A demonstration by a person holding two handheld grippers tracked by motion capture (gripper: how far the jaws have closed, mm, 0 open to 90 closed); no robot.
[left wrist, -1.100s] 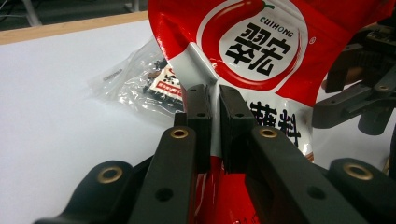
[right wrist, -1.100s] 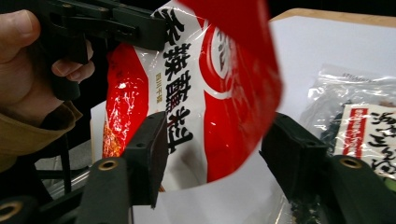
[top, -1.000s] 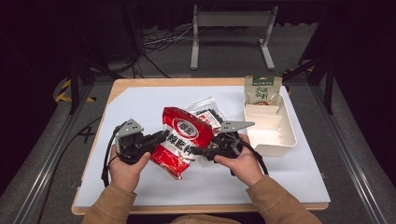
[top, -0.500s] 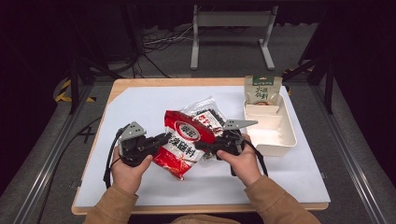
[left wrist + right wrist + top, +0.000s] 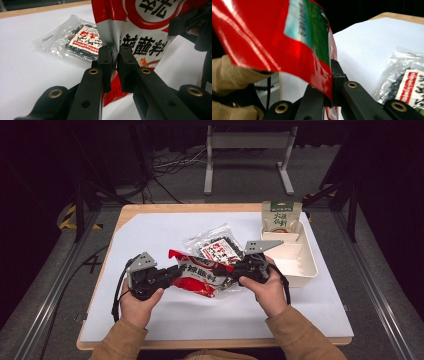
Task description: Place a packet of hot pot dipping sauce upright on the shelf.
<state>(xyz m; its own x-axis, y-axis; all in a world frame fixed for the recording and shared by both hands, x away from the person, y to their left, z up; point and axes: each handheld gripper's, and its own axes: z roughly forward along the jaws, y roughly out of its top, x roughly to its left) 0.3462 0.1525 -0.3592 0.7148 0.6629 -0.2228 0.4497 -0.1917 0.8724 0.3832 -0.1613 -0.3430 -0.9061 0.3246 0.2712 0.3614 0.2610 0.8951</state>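
High view places the glossy red foil snack pouch with white lettering (image 5: 200,274) above the white table sheet (image 5: 150,240), near its middle, stretched between the two grippers. The left gripper (image 5: 172,271) pinches the pouch's left edge; the left gripper view shows both jaws closed flat on a fold of the silver-and-red film (image 5: 113,53). The right gripper (image 5: 235,270) holds the opposite edge, and the right gripper view shows its jaws clamped on the red film (image 5: 322,82) with almost no gap.

Compared with one second ago, the pouch lies flatter and more spread out – both hands have drawn slightly apart and lower. Judged from this, the pouch is under two-point control and ready either to be carried across or pulled open; which of the two cannot be told.

Just behind the pouch, the clear plastic bag of dark dried pieces with a red-and-white label (image 5: 215,247) lies flat on the sheet, unheld, its near edge partly covered by the pouch.

At the right edge of the sheet stands the cream rectangular plastic tray with compartments (image 5: 306,270). One item is in it – the upright green-and-white paper packet (image 5: 281,217), leaning in the far compartment. The nearer compartments appear bare.
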